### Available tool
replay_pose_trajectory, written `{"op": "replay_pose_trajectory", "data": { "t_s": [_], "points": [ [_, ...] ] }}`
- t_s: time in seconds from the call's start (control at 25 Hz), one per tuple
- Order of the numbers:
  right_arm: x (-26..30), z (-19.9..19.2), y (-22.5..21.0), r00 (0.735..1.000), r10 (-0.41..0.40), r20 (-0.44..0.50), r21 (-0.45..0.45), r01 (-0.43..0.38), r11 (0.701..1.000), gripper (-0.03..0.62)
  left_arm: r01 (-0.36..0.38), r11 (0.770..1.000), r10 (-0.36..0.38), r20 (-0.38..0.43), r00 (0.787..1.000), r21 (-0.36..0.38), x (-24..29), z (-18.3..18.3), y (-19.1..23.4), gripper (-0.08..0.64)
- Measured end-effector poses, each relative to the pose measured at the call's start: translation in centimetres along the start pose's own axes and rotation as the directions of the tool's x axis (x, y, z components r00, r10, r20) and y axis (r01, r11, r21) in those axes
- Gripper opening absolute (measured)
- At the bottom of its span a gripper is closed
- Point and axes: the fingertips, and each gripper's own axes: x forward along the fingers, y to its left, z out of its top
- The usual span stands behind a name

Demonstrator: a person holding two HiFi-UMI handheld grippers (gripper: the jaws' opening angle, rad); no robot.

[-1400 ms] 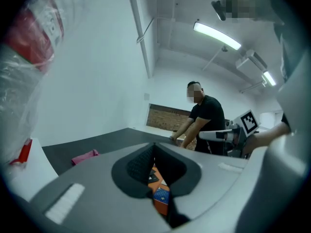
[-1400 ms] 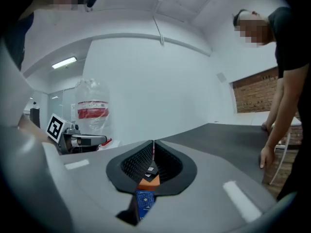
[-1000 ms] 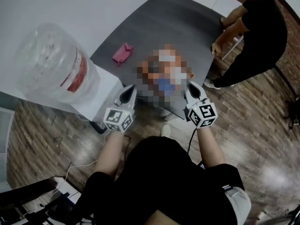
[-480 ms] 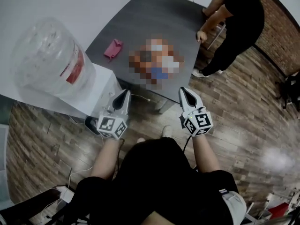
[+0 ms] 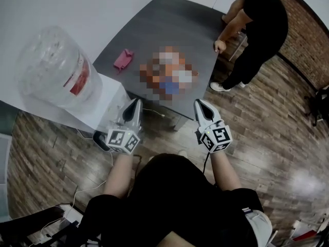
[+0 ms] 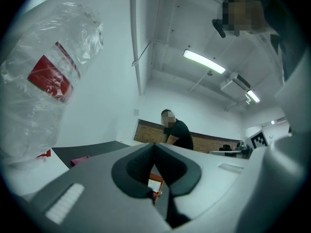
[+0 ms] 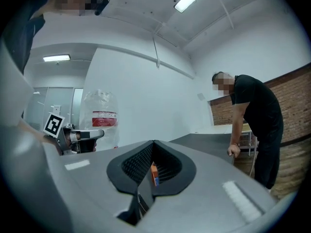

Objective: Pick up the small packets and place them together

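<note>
A dark grey table carries a pink packet near its left edge and a cluster of small orange, white and blue packets, too blurred to tell apart. My left gripper and right gripper are both shut and empty. They are held level side by side just short of the table's near edge, pointing at the cluster. In the left gripper view the gripper lines up with an orange packet, with the pink packet to its left. Past the right gripper an orange packet shows.
A white water dispenser with a clear bottle stands close to my left gripper. A person in black leans on the table's far right edge. Wooden floor lies below and to the right, and cables trail under the table.
Both grippers have drawn back a little from the table's near edge, still shut. The person in black has shifted along the table's far side.
</note>
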Motion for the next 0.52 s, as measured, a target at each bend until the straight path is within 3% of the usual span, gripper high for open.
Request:
{"op": "replay_pose_trajectory", "data": {
  "t_s": [0.52],
  "points": [
    [0.5, -0.6, -0.2, 0.999, 0.035, -0.013, 0.018, -0.035, 0.999, 0.002, -0.055, 0.998, 0.055, -0.029, 0.998, 0.009, -1.1, -1.0, 0.7, -0.002]
  ]
}}
